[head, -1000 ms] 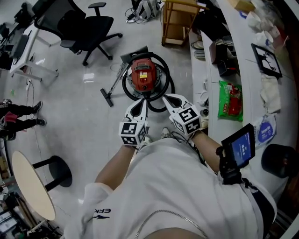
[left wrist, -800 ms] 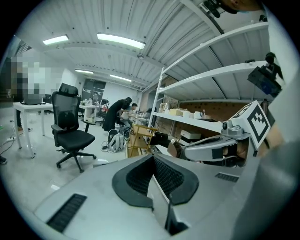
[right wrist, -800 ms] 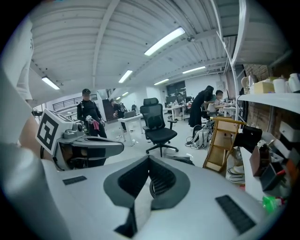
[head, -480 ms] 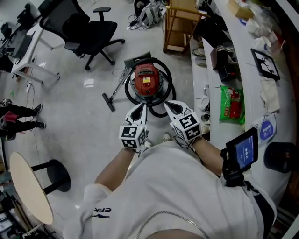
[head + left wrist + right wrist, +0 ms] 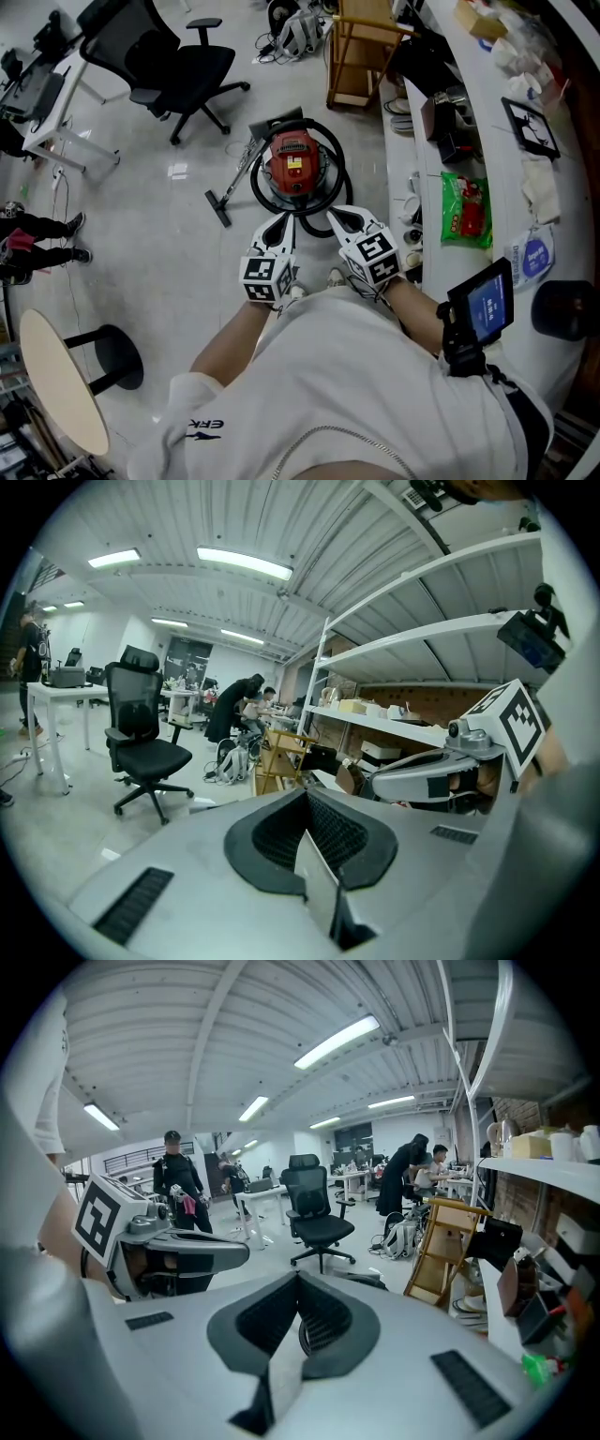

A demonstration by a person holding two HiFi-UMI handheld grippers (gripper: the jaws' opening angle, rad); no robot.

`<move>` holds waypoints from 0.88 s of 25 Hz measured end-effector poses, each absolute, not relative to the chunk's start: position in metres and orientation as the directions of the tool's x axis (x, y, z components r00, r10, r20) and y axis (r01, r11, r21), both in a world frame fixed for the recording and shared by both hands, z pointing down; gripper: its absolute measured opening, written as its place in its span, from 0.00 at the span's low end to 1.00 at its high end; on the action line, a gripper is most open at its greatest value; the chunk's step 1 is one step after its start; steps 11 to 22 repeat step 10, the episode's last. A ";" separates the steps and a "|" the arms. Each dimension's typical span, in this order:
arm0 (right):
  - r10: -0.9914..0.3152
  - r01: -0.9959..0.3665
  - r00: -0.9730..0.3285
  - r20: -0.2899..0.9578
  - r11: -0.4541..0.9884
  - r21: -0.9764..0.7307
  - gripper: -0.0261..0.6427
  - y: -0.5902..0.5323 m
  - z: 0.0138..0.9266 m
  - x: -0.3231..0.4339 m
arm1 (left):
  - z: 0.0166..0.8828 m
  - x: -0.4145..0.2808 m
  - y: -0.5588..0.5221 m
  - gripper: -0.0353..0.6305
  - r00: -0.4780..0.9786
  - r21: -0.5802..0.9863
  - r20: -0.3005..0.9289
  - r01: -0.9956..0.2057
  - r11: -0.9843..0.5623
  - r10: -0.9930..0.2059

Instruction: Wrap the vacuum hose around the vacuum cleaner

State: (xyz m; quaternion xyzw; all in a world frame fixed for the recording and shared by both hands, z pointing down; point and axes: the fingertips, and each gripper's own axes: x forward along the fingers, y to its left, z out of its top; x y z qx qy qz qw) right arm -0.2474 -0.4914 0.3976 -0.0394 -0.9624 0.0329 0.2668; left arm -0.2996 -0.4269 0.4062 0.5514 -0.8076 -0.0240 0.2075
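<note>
The red vacuum cleaner (image 5: pixel 294 159) stands on the floor ahead of me in the head view. Its black hose (image 5: pixel 330 183) lies coiled in loops around the body. The wand runs off to the left and ends in the floor nozzle (image 5: pixel 217 202). My left gripper (image 5: pixel 277 221) and right gripper (image 5: pixel 341 215) are held side by side in front of my chest, pointing toward the vacuum and clear of it. Both are shut with nothing in them. The left gripper view shows its jaws (image 5: pixel 306 797) pressed together, and so does the right gripper view (image 5: pixel 297 1285).
A black office chair (image 5: pixel 178 61) stands at the back left and a wooden stand (image 5: pixel 361 42) at the back. A white counter (image 5: pixel 511 202) runs along my right with a green packet (image 5: pixel 463 209). A stool (image 5: pixel 117 352) and a round tabletop (image 5: pixel 58 380) are at my left.
The head view has shifted slightly, so the vacuum sits a little higher in the frame. Both grippers stay shut and have barely moved. The hose lies as before.
</note>
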 end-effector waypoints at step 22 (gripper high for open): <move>0.091 0.063 -0.857 0.507 0.995 -0.072 0.04 -0.488 0.397 -0.252 | 0.407 -0.302 -0.425 0.06 -0.313 0.271 0.298 -0.878 0.394 -0.902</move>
